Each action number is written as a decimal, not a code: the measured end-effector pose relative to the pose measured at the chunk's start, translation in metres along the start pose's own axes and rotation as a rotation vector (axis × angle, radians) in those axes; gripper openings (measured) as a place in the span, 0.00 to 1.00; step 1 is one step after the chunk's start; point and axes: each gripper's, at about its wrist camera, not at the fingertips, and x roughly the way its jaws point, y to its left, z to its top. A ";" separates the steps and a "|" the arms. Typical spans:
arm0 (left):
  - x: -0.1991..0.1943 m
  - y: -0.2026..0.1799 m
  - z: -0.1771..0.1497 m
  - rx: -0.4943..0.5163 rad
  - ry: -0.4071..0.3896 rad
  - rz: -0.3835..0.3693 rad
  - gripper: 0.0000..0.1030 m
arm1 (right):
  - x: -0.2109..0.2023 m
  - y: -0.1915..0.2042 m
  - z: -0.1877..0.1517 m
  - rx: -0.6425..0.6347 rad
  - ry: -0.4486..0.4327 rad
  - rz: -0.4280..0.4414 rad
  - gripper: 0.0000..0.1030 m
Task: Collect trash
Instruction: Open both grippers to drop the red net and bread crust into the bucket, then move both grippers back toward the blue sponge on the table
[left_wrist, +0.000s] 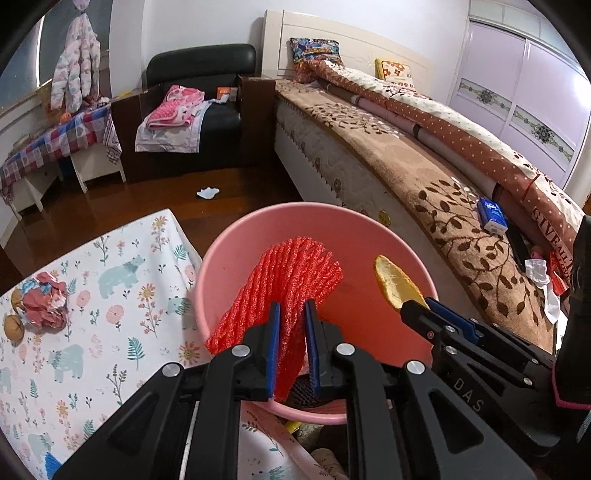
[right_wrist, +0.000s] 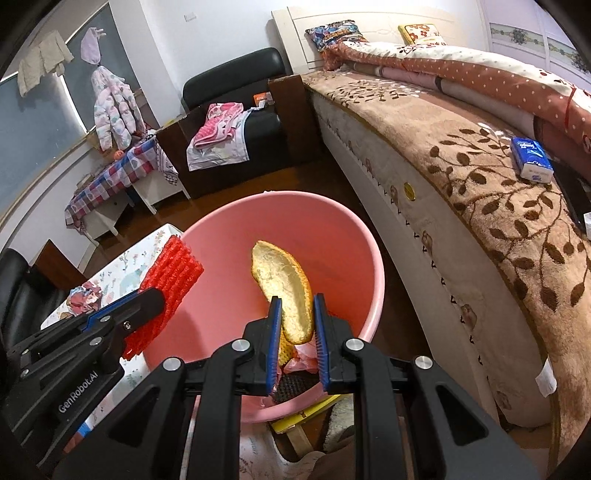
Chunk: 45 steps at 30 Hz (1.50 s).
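The left gripper (left_wrist: 291, 314), black with blue pads, is clamped narrow on a red foam fruit-netting sleeve (left_wrist: 295, 277), which hangs over the mouth of a round pink plastic bucket (left_wrist: 240, 243). The right gripper (right_wrist: 297, 306) is likewise pinched narrow on a curved yellow-orange fruit peel (right_wrist: 284, 284), held above the same bucket, with its pale inner side up. Both grippers point down into the bucket, side by side and a little apart. At the bucket's left stands a worktop (left_wrist: 110, 314) covered in a white cloth printed with bears and flowers; a crumpled red paper wad (left_wrist: 46, 302) lies near its left edge beside two small brown fruits (left_wrist: 14, 326). On the dark wooden floor (left_wrist: 155, 199) beyond lies a small white scrap (left_wrist: 207, 192). A bed with a brown leaf-patterned blanket (left_wrist: 443, 206) runs along the right, a blue tissue pack (left_wrist: 491, 216) lying on it.
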 end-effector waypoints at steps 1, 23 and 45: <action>0.003 0.001 0.000 -0.005 0.008 -0.002 0.12 | 0.001 0.000 0.000 0.001 0.003 0.000 0.17; 0.002 0.010 -0.001 -0.046 0.010 -0.043 0.35 | 0.010 -0.003 0.001 0.025 0.011 0.018 0.30; -0.119 0.092 -0.034 -0.091 -0.107 0.070 0.36 | -0.047 0.080 -0.036 -0.215 -0.018 0.243 0.30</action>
